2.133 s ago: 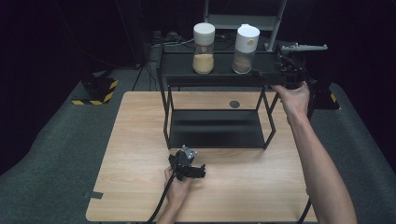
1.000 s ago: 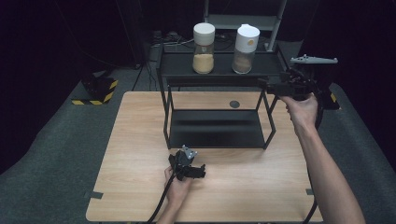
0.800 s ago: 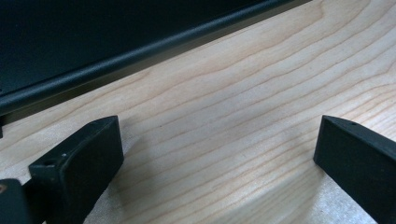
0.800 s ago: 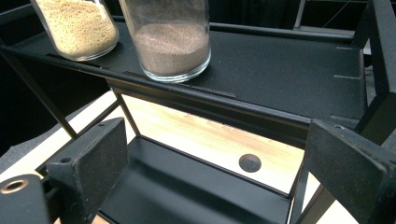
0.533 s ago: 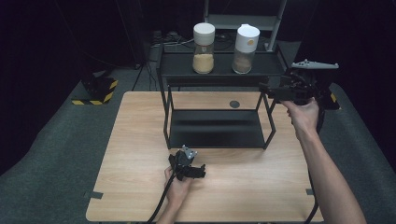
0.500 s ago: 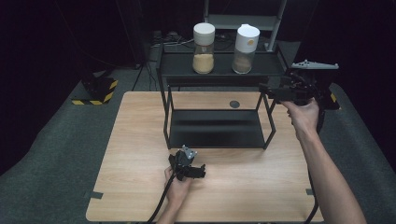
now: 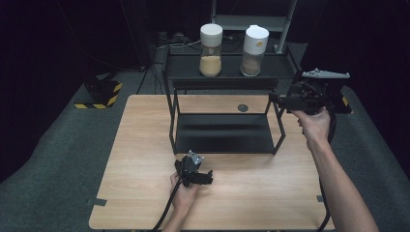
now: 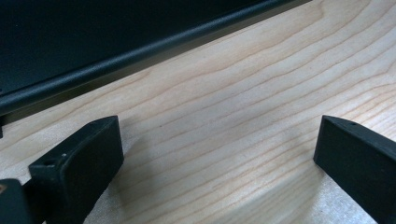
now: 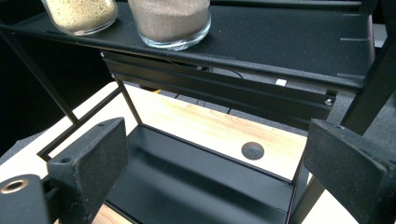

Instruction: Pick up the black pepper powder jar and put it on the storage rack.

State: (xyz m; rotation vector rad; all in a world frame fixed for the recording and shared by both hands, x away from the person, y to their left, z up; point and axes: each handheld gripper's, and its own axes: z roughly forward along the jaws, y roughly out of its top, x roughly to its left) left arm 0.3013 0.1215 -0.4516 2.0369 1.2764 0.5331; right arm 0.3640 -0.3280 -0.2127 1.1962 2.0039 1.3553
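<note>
Right claw (image 7: 274,99) spread, empty, held at right end of black metal two-tier rack (image 7: 227,133), just below glass jar of brown powder with white lid (image 7: 254,44). Left claw (image 7: 207,178) spread, resting on wooden tabletop (image 7: 140,145).

The top edge of the right gripper view is cutting off both jars (image 9: 169,23), leaving only their filled bases showing.

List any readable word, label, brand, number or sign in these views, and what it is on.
None can be read.
Right-hand jar: a small yellow dot on its white lid, no legible text.
Left-hand jar: no label seen.
Black two-tier rack, wooden table: unmarked.
</note>
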